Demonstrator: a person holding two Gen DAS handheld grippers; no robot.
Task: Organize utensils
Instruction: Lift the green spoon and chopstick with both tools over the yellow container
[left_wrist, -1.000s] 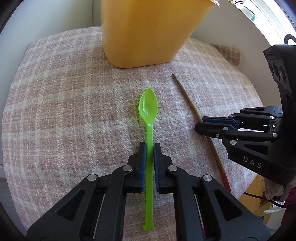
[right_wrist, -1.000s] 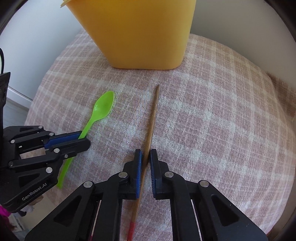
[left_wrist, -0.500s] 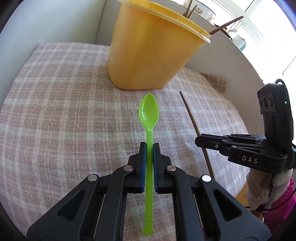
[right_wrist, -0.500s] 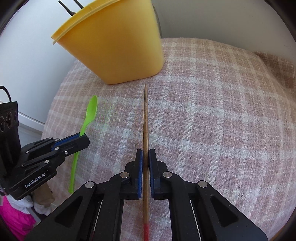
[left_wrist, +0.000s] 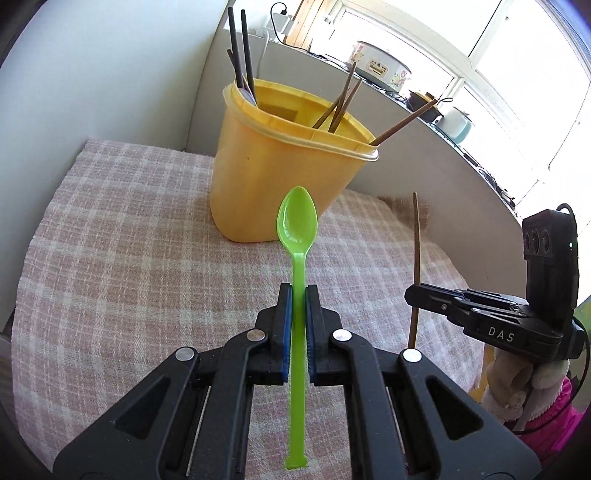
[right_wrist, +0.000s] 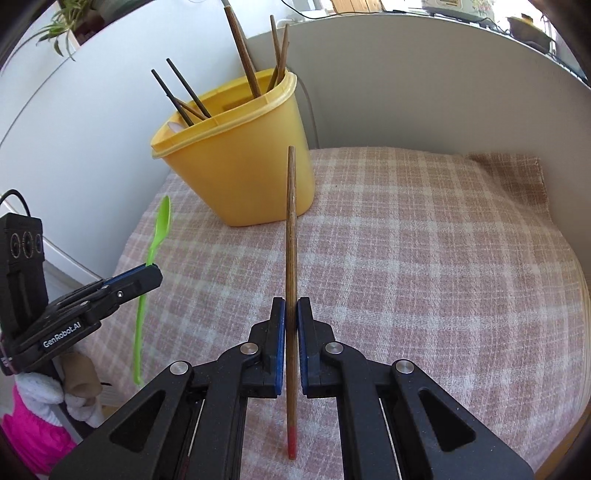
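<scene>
My left gripper (left_wrist: 298, 291) is shut on the handle of a green plastic spoon (left_wrist: 297, 225), held above the cloth with its bowl pointing at the yellow tub (left_wrist: 273, 184). My right gripper (right_wrist: 291, 304) is shut on a brown wooden chopstick (right_wrist: 291, 221) with a red end, also lifted and aimed toward the yellow tub (right_wrist: 240, 166). Each view shows the other gripper from the side: the right gripper (left_wrist: 415, 295) with the chopstick (left_wrist: 416, 236), the left gripper (right_wrist: 153, 273) with the spoon (right_wrist: 162, 221). Several chopsticks (right_wrist: 243, 55) stand in the tub.
A pink and white checked cloth (left_wrist: 110, 258) covers the table (right_wrist: 424, 258), which is boxed in by white walls (right_wrist: 406, 92) behind and at the sides. A counter with cookers (left_wrist: 380, 68) runs below a window. A pink sleeve (right_wrist: 29, 428) shows at lower left.
Both grippers have lifted their utensils off the cloth and tipped up, so the tub's rim and the chopsticks in it have come into view. The spoon and chopstick stay clamped.
</scene>
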